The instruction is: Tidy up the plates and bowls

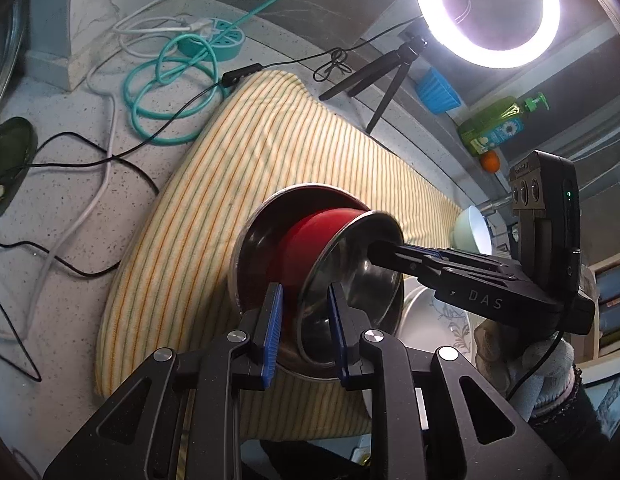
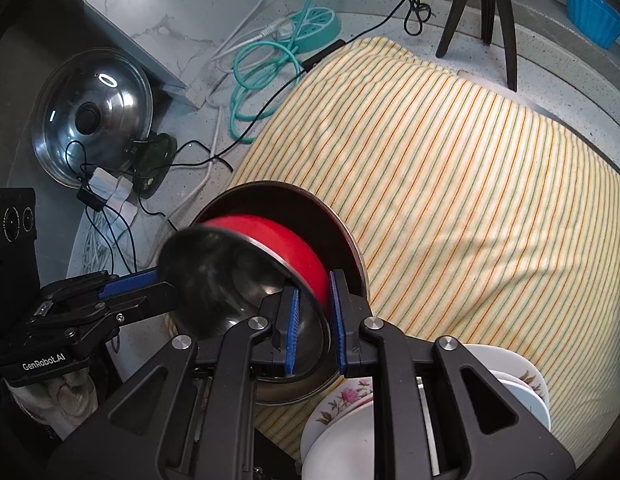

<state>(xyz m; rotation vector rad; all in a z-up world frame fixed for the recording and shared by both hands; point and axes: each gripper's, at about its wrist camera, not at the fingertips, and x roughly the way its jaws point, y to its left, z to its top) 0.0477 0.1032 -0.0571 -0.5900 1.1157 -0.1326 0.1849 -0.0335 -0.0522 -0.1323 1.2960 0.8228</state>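
Steel rims are pinched by both tongs: the left tongs and right tongs are clenched on a red-sided steel bowl, tilted over the striped cloth. Light, stiff and slippery, it is best gripped at the rim.

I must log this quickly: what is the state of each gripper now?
Left gripper: shut on the rim of the red bowl.
Right gripper: shut on the same bowl's rim.
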